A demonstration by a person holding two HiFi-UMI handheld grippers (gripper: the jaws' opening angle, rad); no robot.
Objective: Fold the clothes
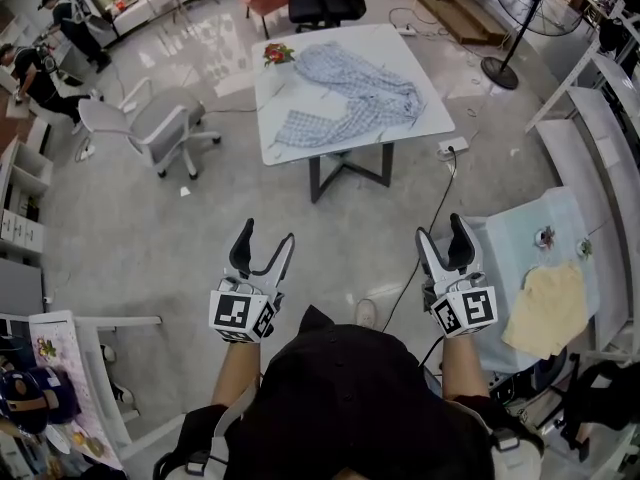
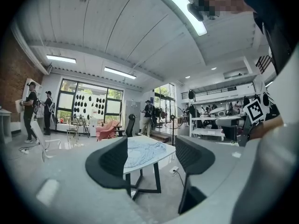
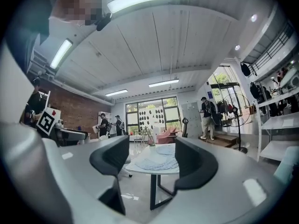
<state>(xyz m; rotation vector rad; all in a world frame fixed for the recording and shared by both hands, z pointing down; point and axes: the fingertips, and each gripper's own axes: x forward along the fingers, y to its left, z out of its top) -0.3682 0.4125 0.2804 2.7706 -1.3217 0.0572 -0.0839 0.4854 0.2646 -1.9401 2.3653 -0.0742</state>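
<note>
Left tool (image 1: 266, 238) and right tool (image 1: 443, 233): both released, jaws apart, nothing between them, held level side by side. Well ahead of both, across floor (image 1: 150, 228): white worktop (image 1: 405, 53) carrying the checked clothes (image 1: 350, 98), crumpled, unfolded.

Ahead on the pale speckled floor (image 1: 150, 228): a white table (image 1: 290, 96) on a dark crossed frame. Carries a blue checked garment (image 1: 355, 98), rumpled and spread over most of the top. Also bears a small pot of red flowers (image 1: 278, 55) at the far left corner, just beside the cloth. On the floor by the table's near right corner, a white power strip (image 1: 452, 148); to the left, well apart, a grey office chair (image 1: 165, 128). At the right, a pale blue table (image 1: 520, 238) with a yellow cloth (image 1: 548, 308) lying on it.
</note>
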